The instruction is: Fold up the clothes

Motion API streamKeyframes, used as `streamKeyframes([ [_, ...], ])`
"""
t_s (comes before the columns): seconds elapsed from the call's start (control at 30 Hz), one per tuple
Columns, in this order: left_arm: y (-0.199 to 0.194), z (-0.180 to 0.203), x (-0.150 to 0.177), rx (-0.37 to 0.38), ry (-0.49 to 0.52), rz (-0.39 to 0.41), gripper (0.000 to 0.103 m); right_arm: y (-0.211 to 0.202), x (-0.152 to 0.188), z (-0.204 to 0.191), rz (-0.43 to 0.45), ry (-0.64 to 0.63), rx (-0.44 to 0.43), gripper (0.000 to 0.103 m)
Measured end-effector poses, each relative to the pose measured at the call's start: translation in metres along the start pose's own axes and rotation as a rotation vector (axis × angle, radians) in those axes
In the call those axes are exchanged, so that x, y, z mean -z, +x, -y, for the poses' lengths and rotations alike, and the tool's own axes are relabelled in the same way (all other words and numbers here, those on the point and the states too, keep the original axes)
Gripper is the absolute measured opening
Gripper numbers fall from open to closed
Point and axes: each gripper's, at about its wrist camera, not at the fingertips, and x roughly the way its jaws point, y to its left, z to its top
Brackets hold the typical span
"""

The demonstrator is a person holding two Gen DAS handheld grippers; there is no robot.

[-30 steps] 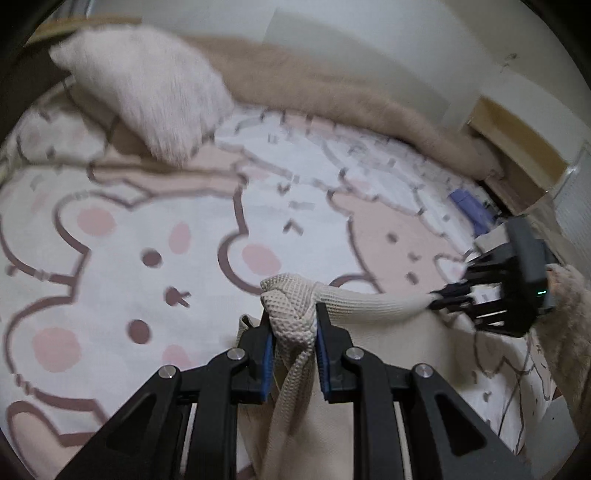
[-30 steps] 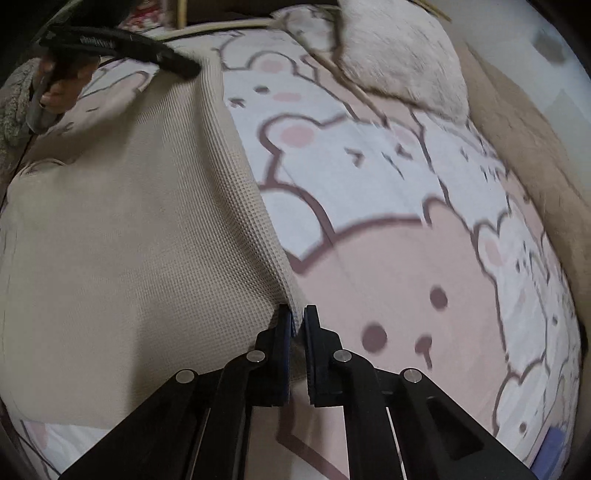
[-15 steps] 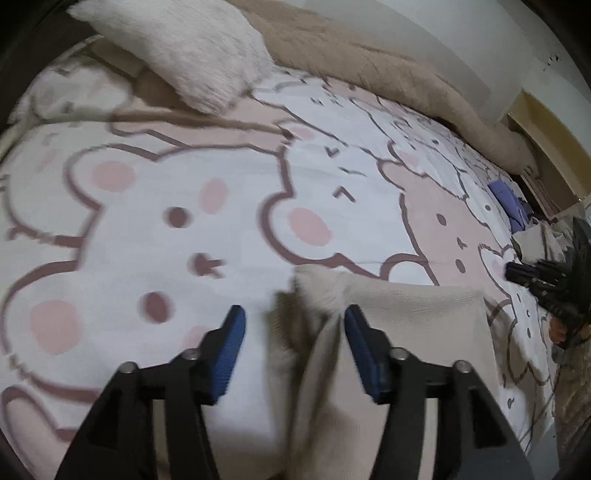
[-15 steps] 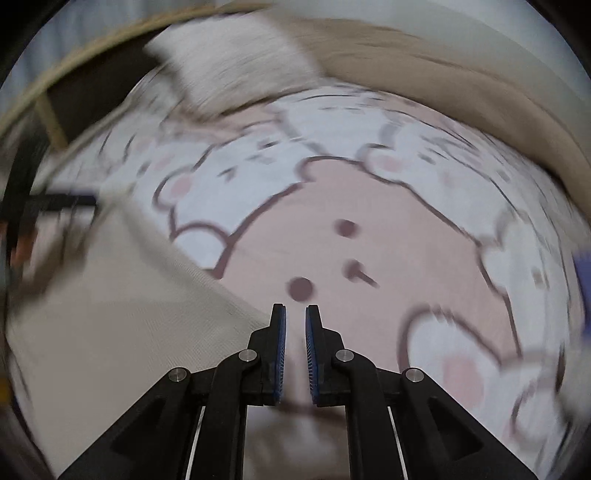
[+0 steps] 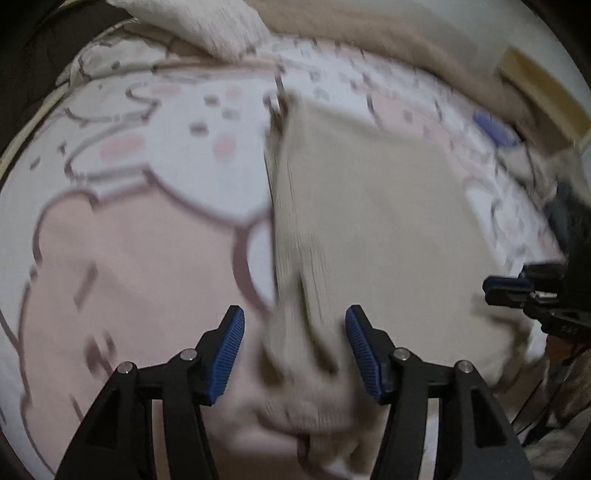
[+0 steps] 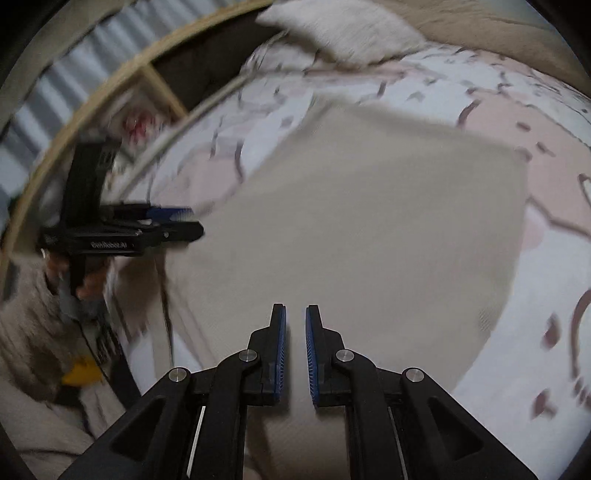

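A beige waffle-knit garment (image 5: 369,221) lies folded flat on the bear-print bed sheet (image 5: 129,240). My left gripper (image 5: 294,312) hangs over the garment's near left edge with its jaws wide open. The bunched edge lies loose between the pads, which do not press on it. My right gripper (image 6: 295,310) hovers over the garment (image 6: 351,221), shut to a thin slit with nothing in it. It also shows at the right edge of the left wrist view, right gripper (image 5: 495,290). In the right wrist view the left gripper (image 6: 177,221) is at the left, held by a hand (image 6: 88,291).
A fluffy white pillow (image 5: 207,26) and a tan blanket (image 5: 369,33) lie along the far side of the bed. A purple item (image 5: 495,127) sits at the far right. A wooden frame (image 6: 159,81) borders the bed. A fuzzy sleeve (image 6: 29,332) fills the lower left.
My left gripper let go of the garment's bunched edge and opened wide, then drew back along it. My right gripper released the other edge and swung round over the flat garment.
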Motion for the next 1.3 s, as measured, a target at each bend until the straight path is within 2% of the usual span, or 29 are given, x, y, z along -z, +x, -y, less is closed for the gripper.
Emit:
streamKeyframes([
  [0.07, 0.002, 0.000, 0.015, 0.014, -0.022, 0.002, 0.057, 0.004, 0.020, -0.001, -0.005, -0.038, 0.069, 0.008],
  [0.17, -0.002, 0.005, 0.032, 0.048, -0.033, 0.018, 0.057, -0.009, 0.044, 0.010, 0.053, -0.062, 0.133, 0.008],
  [0.3, -0.007, 0.012, 0.041, 0.049, -0.006, 0.035, 0.057, -0.032, 0.059, 0.020, 0.087, 0.015, 0.210, 0.009],
  [0.43, -0.025, 0.007, 0.038, 0.041, -0.040, 0.086, 0.057, -0.076, 0.069, 0.018, 0.241, 0.176, 0.188, 0.009],
  [0.53, -0.049, 0.007, 0.035, 0.007, -0.054, 0.179, 0.057, -0.086, 0.075, -0.004, 0.321, 0.181, 0.170, 0.009],
  [0.63, -0.057, 0.013, 0.028, 0.030, -0.068, 0.223, 0.057, -0.065, 0.061, -0.029, 0.317, 0.117, 0.157, 0.009],
  [0.7, -0.044, 0.020, 0.027, -0.016, -0.048, 0.194, 0.057, -0.045, 0.056, -0.032, 0.295, 0.133, 0.158, 0.009],
  [0.77, -0.017, 0.020, 0.031, -0.116, -0.002, 0.139, 0.058, -0.029, 0.059, -0.032, 0.278, 0.147, 0.160, 0.009],
  [0.8, -0.009, 0.016, 0.035, -0.128, 0.003, 0.124, 0.064, -0.023, 0.064, -0.030, 0.272, 0.151, 0.161, 0.008],
  [0.83, -0.004, 0.011, 0.038, -0.124, 0.001, 0.115, 0.064, -0.017, 0.070, -0.028, 0.267, 0.155, 0.161, 0.008],
  [0.93, -0.018, 0.008, 0.042, -0.085, -0.002, 0.173, 0.064, -0.038, 0.079, -0.029, 0.298, 0.170, 0.168, 0.009],
  [1.0, -0.037, 0.023, 0.047, -0.116, 0.099, 0.244, 0.062, -0.058, 0.084, -0.033, 0.335, 0.158, 0.178, 0.009],
  [1.03, -0.045, 0.034, 0.052, -0.146, 0.174, 0.273, 0.062, -0.066, 0.087, -0.035, 0.351, 0.143, 0.193, 0.014],
  [1.1, -0.055, 0.056, 0.066, -0.212, 0.334, 0.316, 0.062, -0.079, 0.094, -0.036, 0.363, 0.138, 0.235, 0.039],
  [1.13, -0.056, 0.068, 0.076, -0.250, 0.424, 0.323, 0.062, -0.085, 0.098, -0.035, 0.368, 0.143, 0.255, 0.078],
  [1.17, -0.057, 0.079, 0.086, -0.289, 0.513, 0.330, 0.062, -0.090, 0.101, -0.035, 0.384, 0.149, 0.269, 0.090],
  [1.23, -0.055, 0.101, 0.107, -0.372, 0.706, 0.334, 0.062, -0.097, 0.108, -0.034, 0.409, 0.154, 0.295, 0.090],
  [1.3, -0.047, 0.112, 0.121, -0.417, 0.831, 0.320, 0.062, -0.099, 0.112, -0.032, 0.396, 0.162, 0.324, 0.090],
])
